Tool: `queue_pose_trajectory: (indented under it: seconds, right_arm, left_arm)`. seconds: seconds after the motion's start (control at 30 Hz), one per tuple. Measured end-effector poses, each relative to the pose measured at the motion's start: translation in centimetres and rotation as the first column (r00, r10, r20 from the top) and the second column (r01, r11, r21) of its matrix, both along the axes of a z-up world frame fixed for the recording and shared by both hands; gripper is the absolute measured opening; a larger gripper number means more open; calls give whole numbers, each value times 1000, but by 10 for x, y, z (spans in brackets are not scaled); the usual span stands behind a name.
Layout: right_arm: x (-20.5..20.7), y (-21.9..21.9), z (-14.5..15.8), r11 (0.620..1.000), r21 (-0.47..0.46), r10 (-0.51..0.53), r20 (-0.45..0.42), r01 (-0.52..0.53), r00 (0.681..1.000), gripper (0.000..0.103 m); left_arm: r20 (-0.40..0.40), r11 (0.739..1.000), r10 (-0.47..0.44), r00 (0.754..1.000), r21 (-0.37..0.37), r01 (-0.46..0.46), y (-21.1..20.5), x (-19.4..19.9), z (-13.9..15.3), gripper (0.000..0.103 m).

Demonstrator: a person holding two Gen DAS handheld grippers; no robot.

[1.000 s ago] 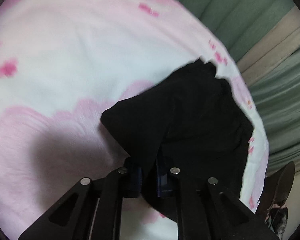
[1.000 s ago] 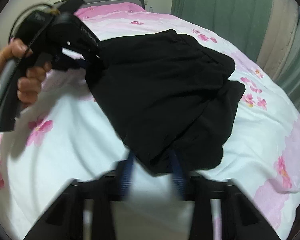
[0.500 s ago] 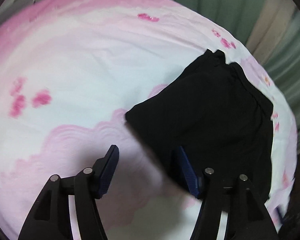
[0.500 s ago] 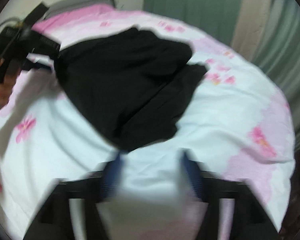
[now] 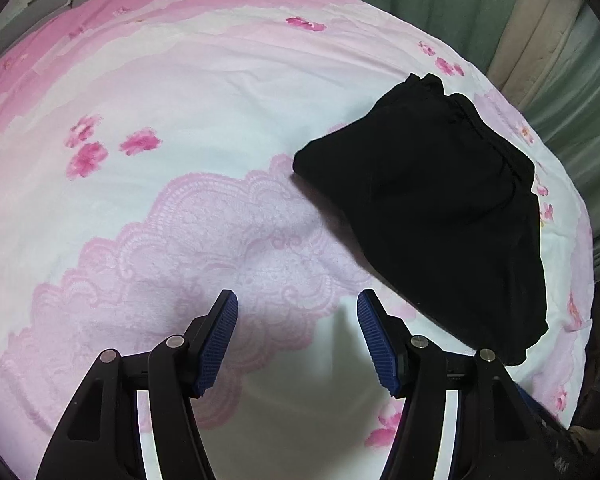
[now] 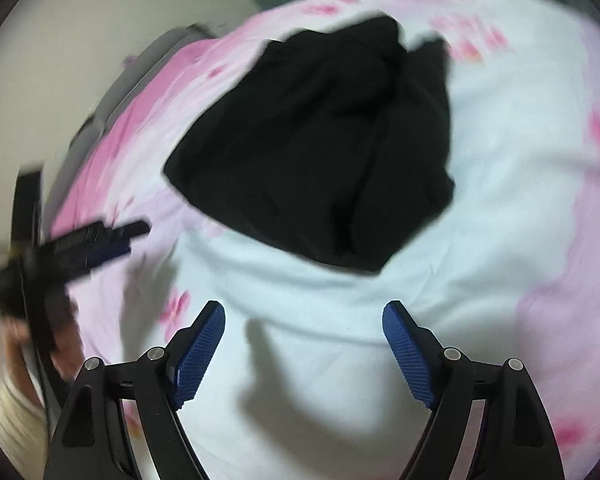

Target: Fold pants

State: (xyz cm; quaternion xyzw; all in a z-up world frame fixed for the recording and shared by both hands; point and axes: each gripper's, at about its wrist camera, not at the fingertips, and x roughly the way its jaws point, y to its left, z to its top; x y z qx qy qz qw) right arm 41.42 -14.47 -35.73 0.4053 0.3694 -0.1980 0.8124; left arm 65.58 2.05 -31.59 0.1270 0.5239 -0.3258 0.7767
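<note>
The black pants (image 5: 432,208) lie folded in a rough pile on the pink and white bedspread (image 5: 180,128), at the right of the left wrist view. My left gripper (image 5: 297,300) is open and empty, above the bedspread, to the left of and short of the pants. In the right wrist view the pants (image 6: 316,144) lie ahead at centre, blurred. My right gripper (image 6: 304,310) is open and empty, short of the pants. The left gripper (image 6: 100,240) also shows at the left of the right wrist view, held in a hand.
Green curtains (image 5: 440,4) hang behind the bed at the upper right. The bed's edge (image 5: 580,280) runs close to the right of the pants. A grey headboard (image 6: 140,68) and pale wall stand at the far left in the right wrist view.
Both grippers let go of the pants and opened. The pants dropped onto the bed and both grippers pulled back from them.
</note>
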Motion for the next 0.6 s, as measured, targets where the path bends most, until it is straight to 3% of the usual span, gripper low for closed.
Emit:
queue_pose_trajectory:
  seconds: [0.1,0.3,0.47,0.53,0.6]
  right_arm:
    - [5,-5,-14,994,72,-80,34,77,996,83]
    - [29,-7,-15,993,76,-99,69,94,993,83]
    - [41,-12,-13,994,39,-106,66,104,992,83]
    - [43,-16,-13,995,32,-100,53,98,994,80]
    - [49,-22,-13,995,16,-103,38,102,994,70]
  left_arm:
    - [-43,999,3,999,-42,-5,-5,4,-6,61]
    - [-214,982,-18,977,-186,-23,-30,25,-22,61]
    - [-280,974,17,960,-211,-79,-59,56,-42,61]
    - [-338,963,36,941,-238,-123,-67,66,-50,61]
    - [-360,960,55,931,-238,-149,-75,72,-54,57]
